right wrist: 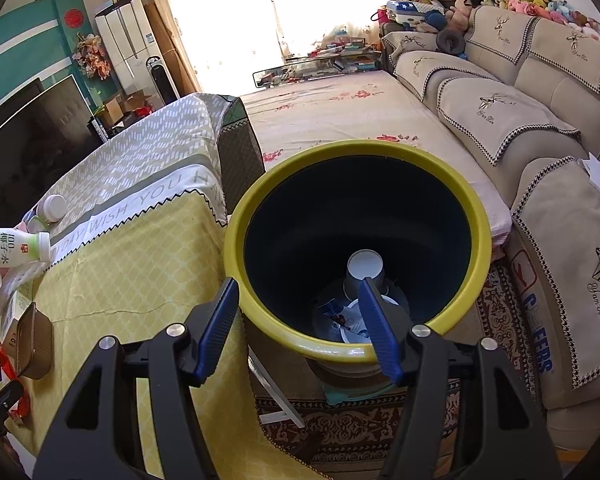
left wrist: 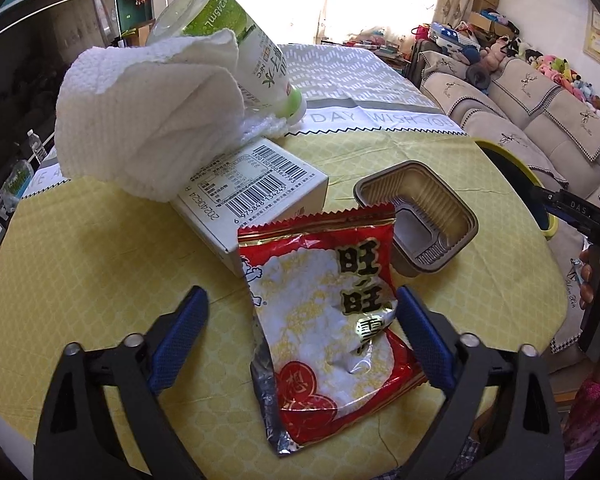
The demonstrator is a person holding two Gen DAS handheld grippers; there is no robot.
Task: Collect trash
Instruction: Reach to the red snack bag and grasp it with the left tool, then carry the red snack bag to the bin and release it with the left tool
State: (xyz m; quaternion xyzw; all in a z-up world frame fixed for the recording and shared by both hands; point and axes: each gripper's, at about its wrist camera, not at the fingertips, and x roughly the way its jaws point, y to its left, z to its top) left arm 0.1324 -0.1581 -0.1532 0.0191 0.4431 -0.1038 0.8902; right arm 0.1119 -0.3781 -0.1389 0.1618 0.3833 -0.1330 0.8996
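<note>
Both tongs wide: left (left wrist: 302, 312) around snack bag (left wrist: 328, 332), box (left wrist: 256, 192) (half-hidden under towel (left wrist: 148, 120)).

A home living room: sofa (right wrist: 512, 92) piled with plush toys (right wrist: 532, 0), television (right wrist: 32, 140).

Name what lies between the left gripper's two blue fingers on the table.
The red snack wrapper lies flat on the yellow tablecloth between the left gripper's open fingers, seen in the left wrist view.
</note>
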